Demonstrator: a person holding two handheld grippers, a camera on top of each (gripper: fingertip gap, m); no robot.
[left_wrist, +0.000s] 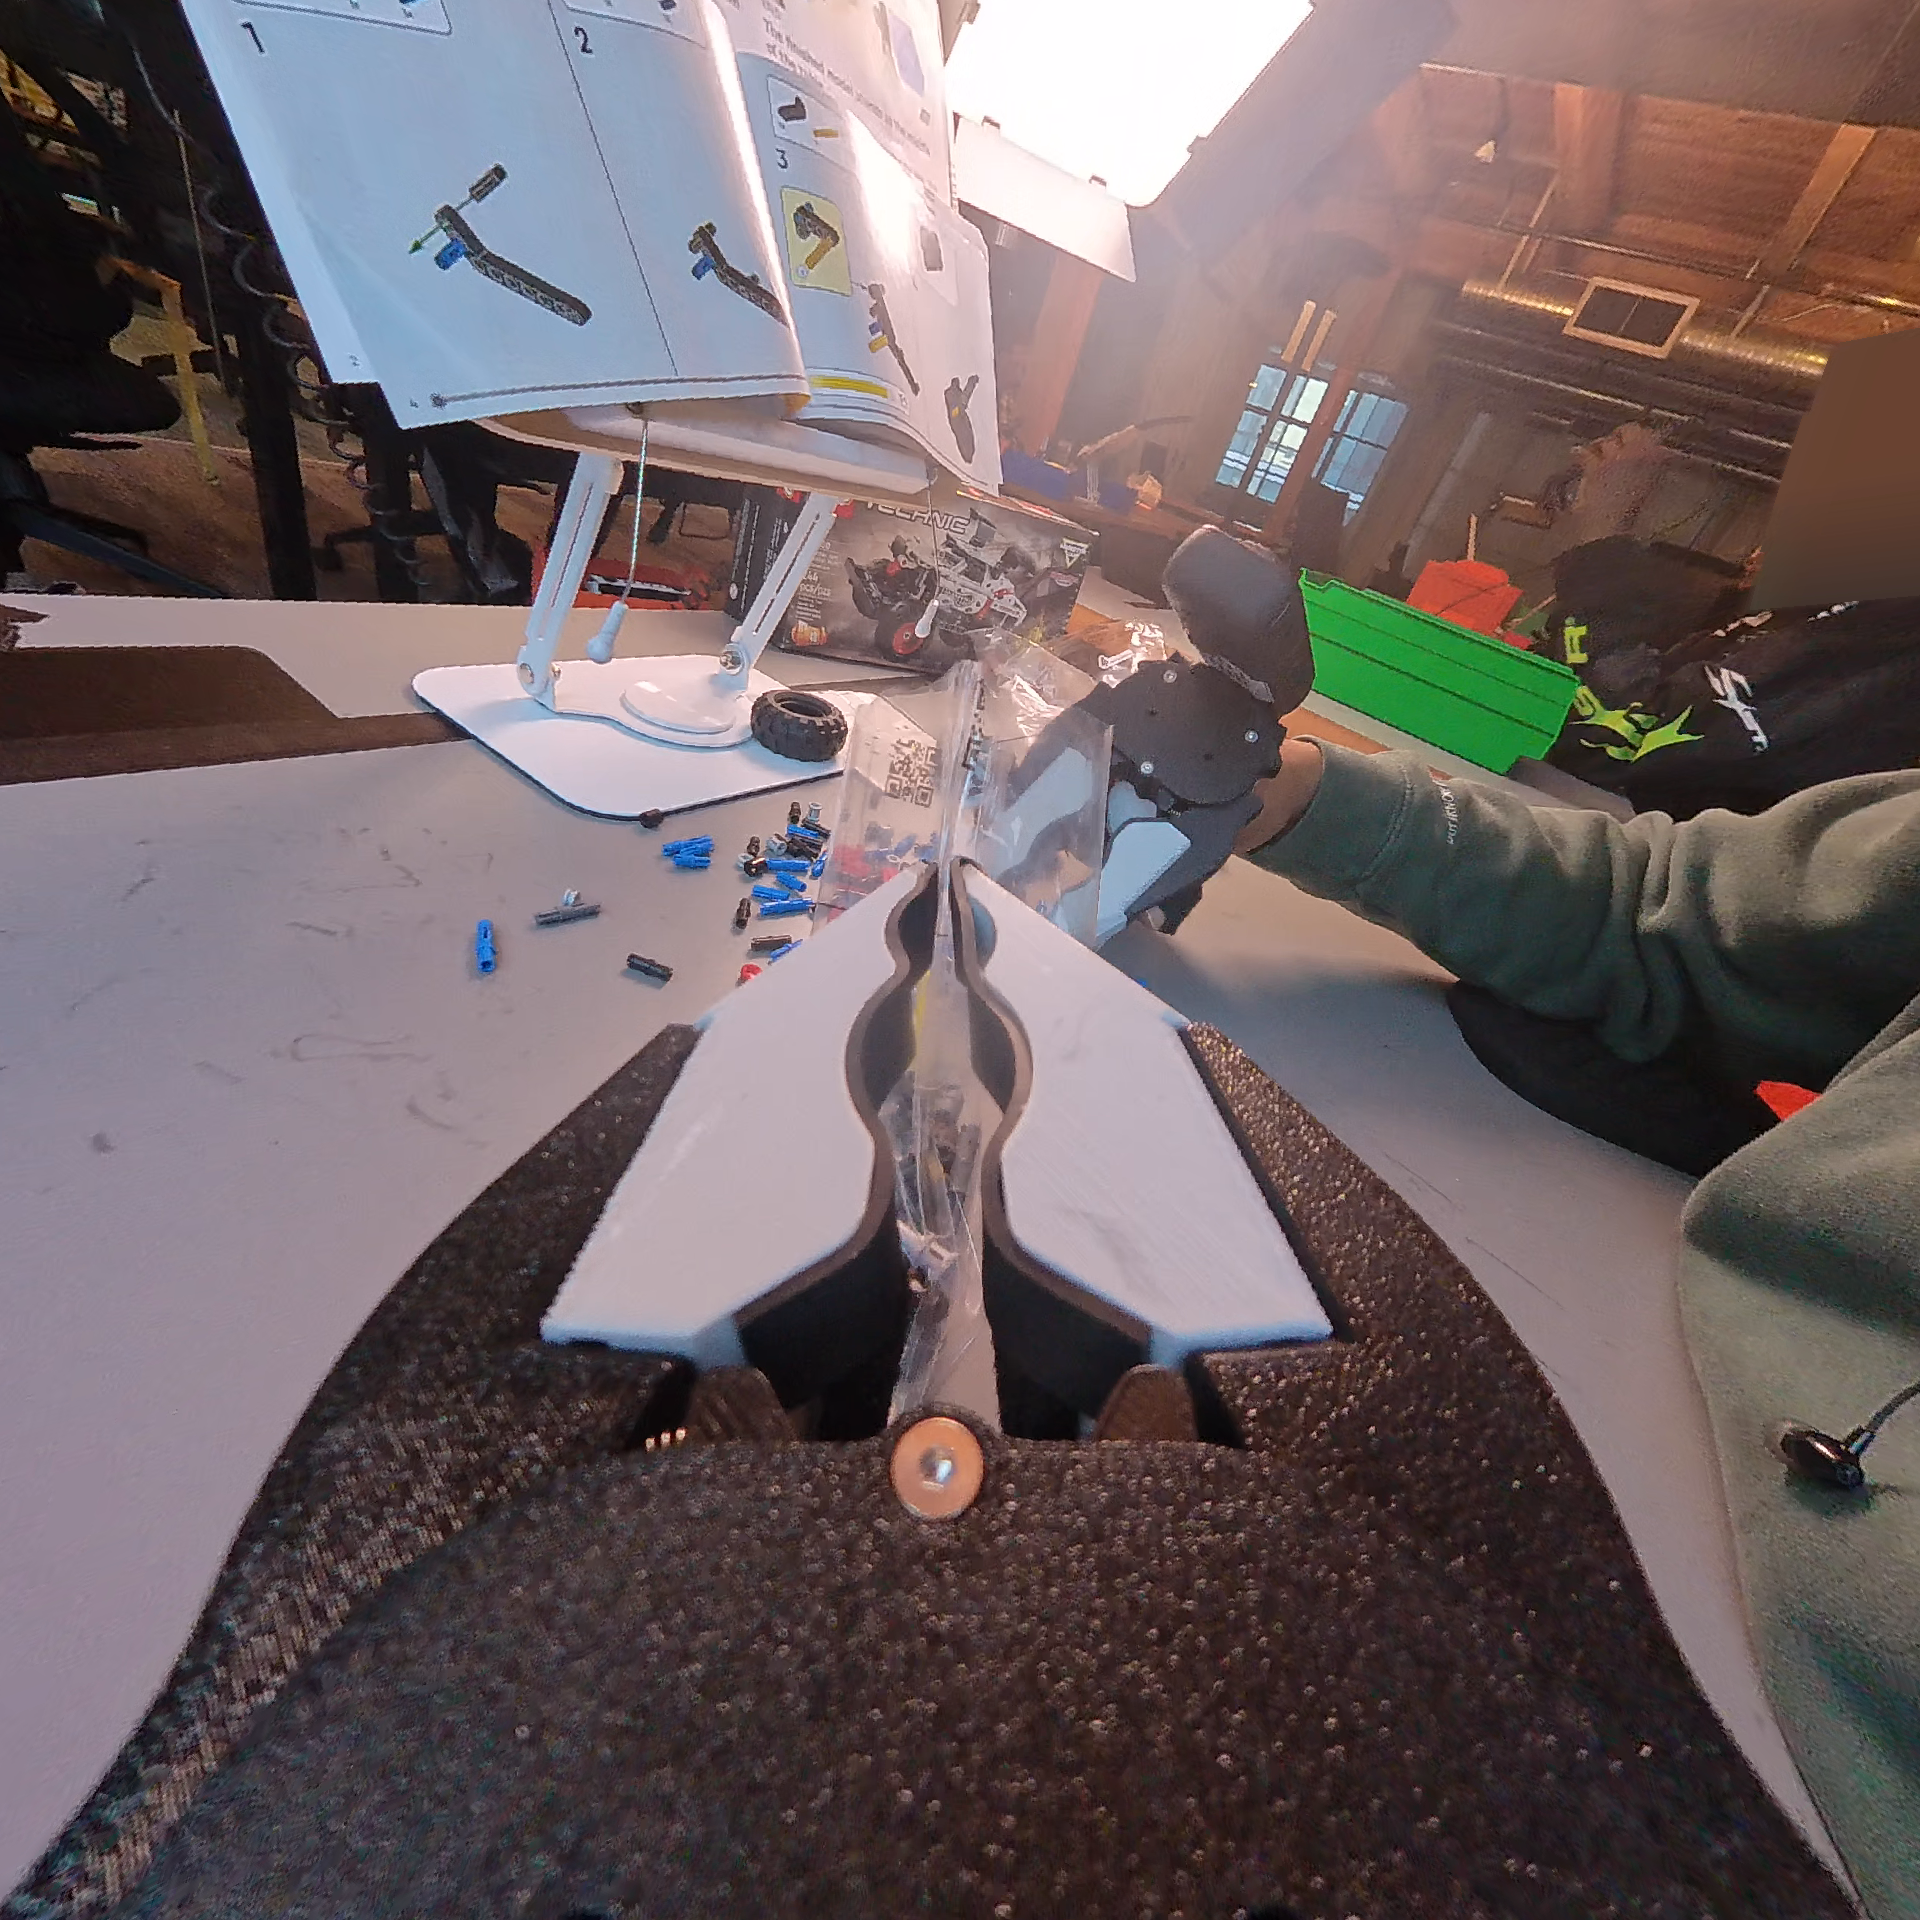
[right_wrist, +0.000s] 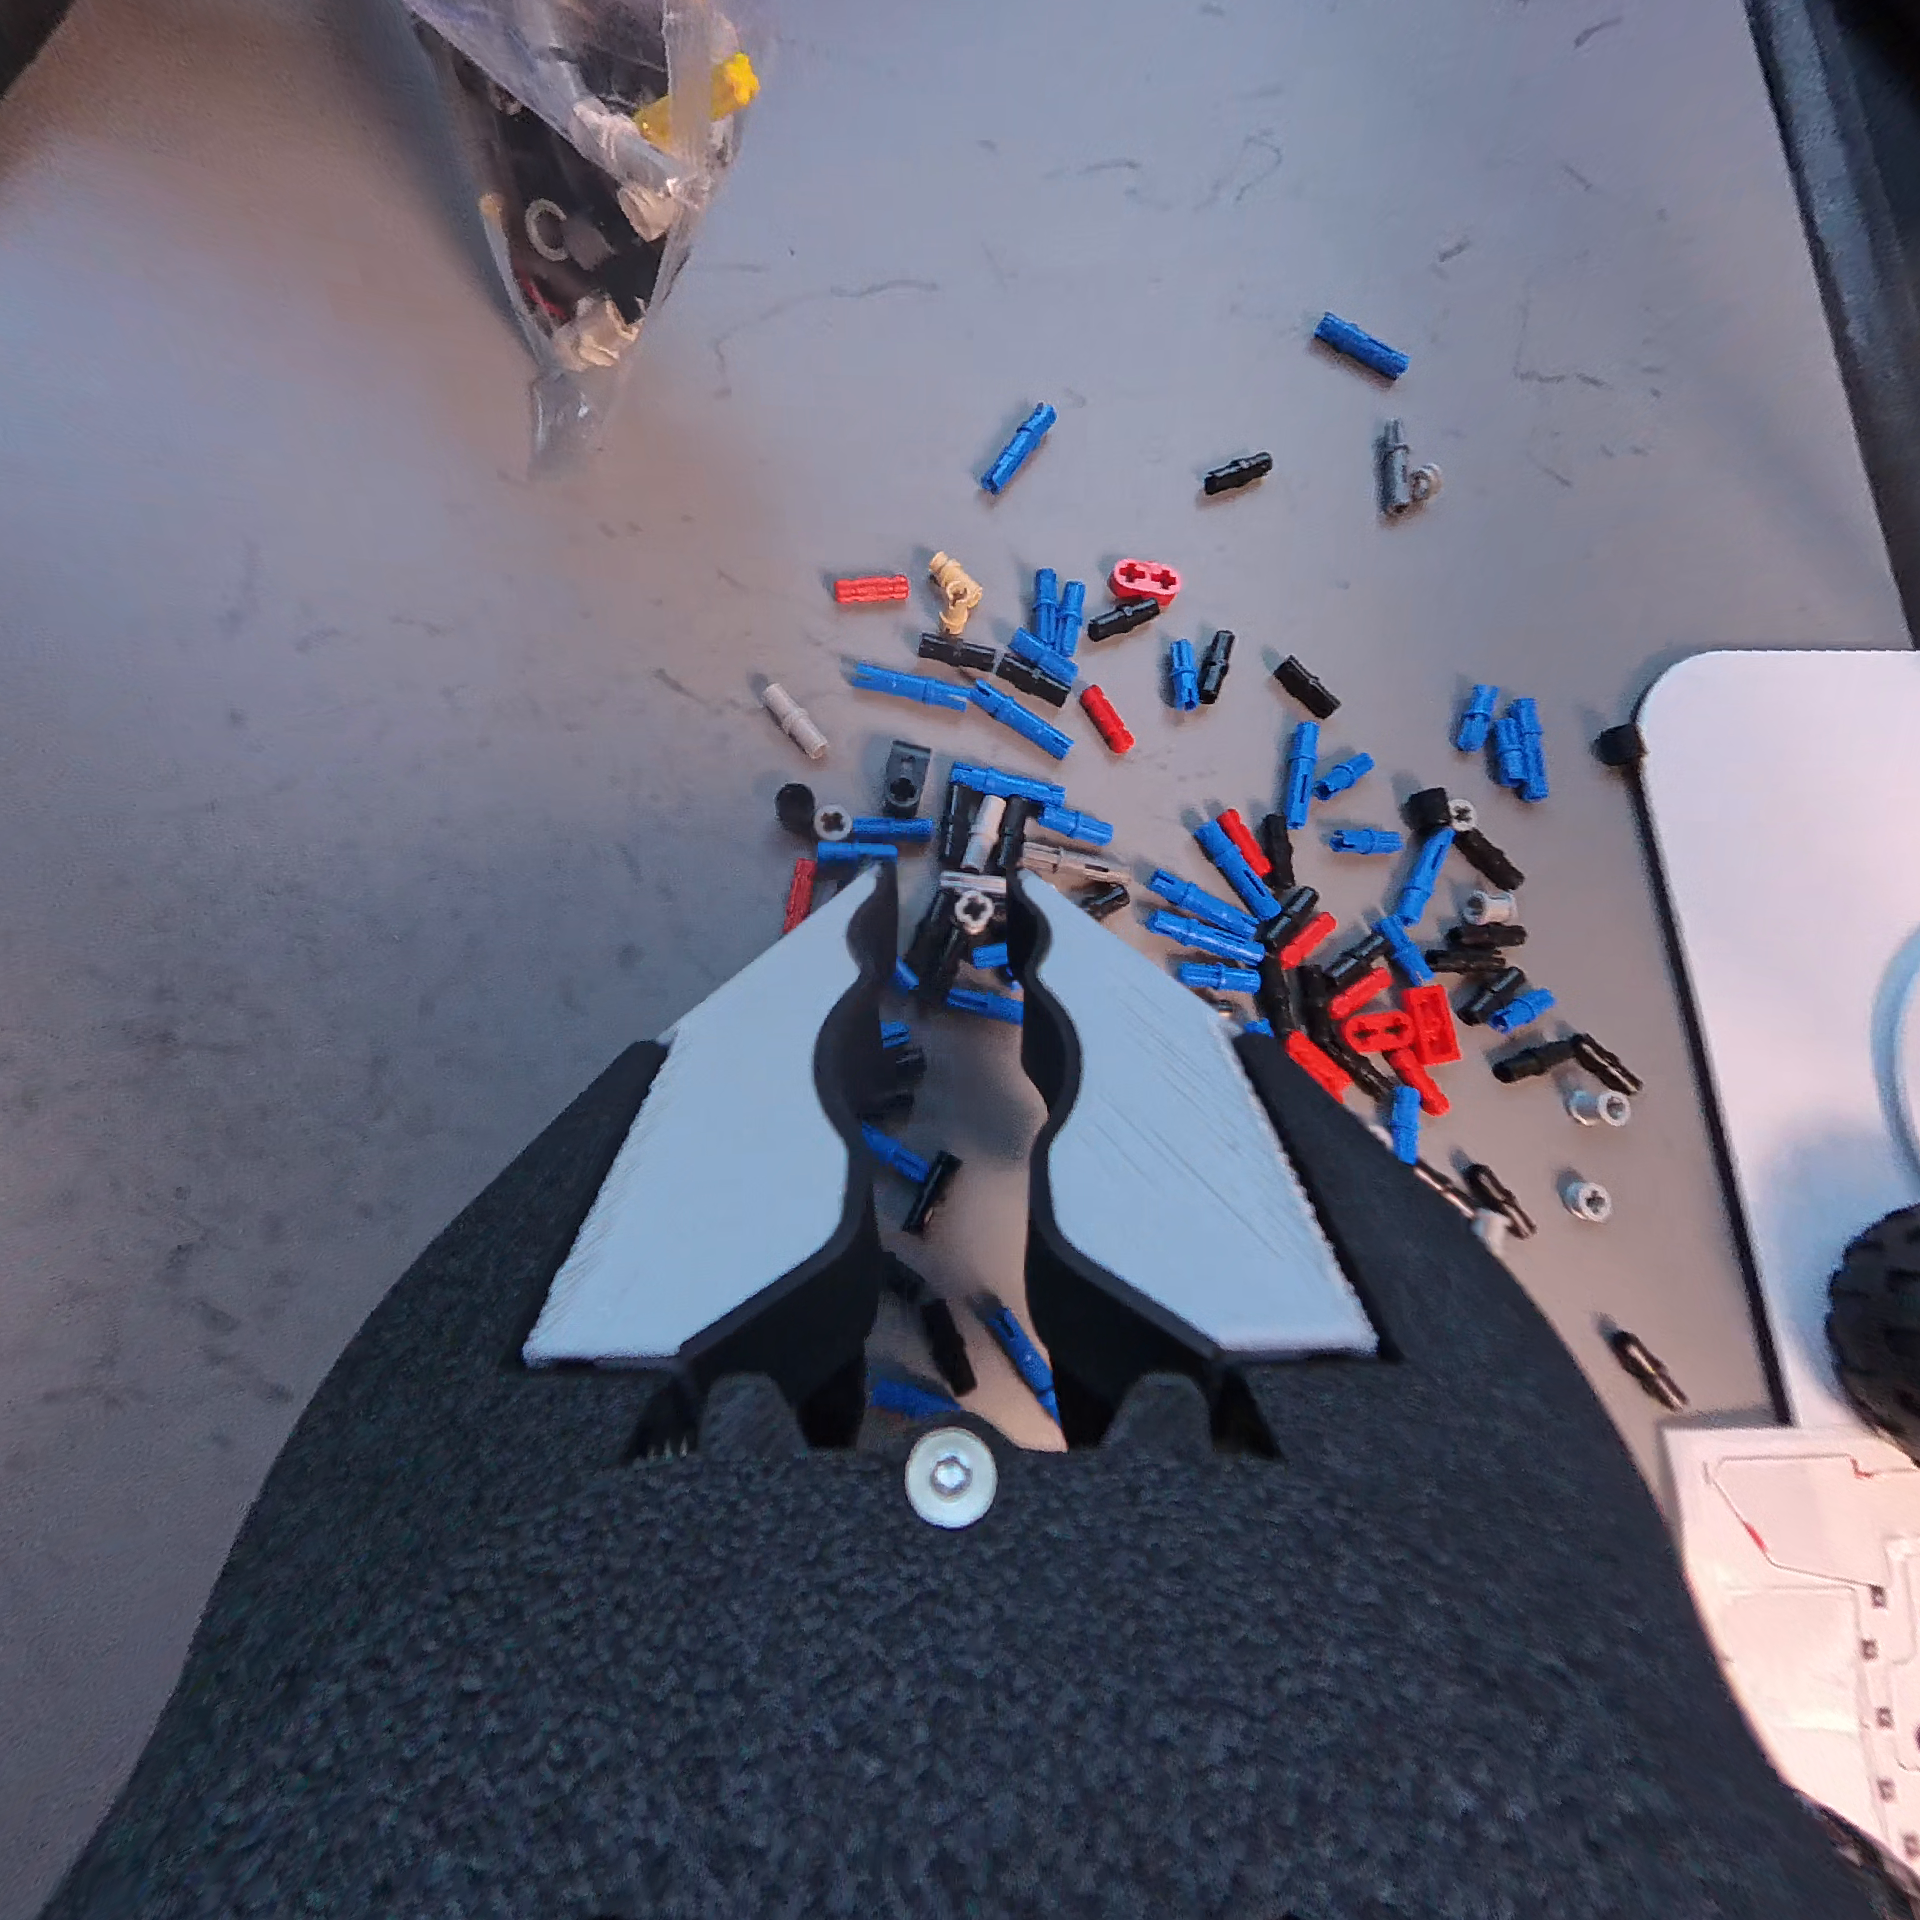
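My left gripper (left_wrist: 951, 868) is shut on a clear plastic bag (left_wrist: 935, 1174) of small building parts, held up above the grey table (left_wrist: 260, 987). The bag also shows at the top left of the right wrist view (right_wrist: 603, 208). Small blue, black and red pins (right_wrist: 1247, 914) lie scattered on the table; they also show in the left wrist view (left_wrist: 779, 873). My right gripper (right_wrist: 951, 883) is open and empty just above the near edge of the pile. In the left wrist view the right gripper (left_wrist: 1132, 883) is behind the bag, held by a hand in a green sleeve (left_wrist: 1558, 914).
An instruction booklet (left_wrist: 582, 208) rests on a white stand whose base (left_wrist: 623, 727) lies just beyond the pins and at right in the right wrist view (right_wrist: 1797, 935). A black tyre (left_wrist: 795, 722) sits on it. A toy box (left_wrist: 914, 582) and green bin (left_wrist: 1434, 675) stand farther back. Across from one pair of fingers to the other is roughly 20 cm.
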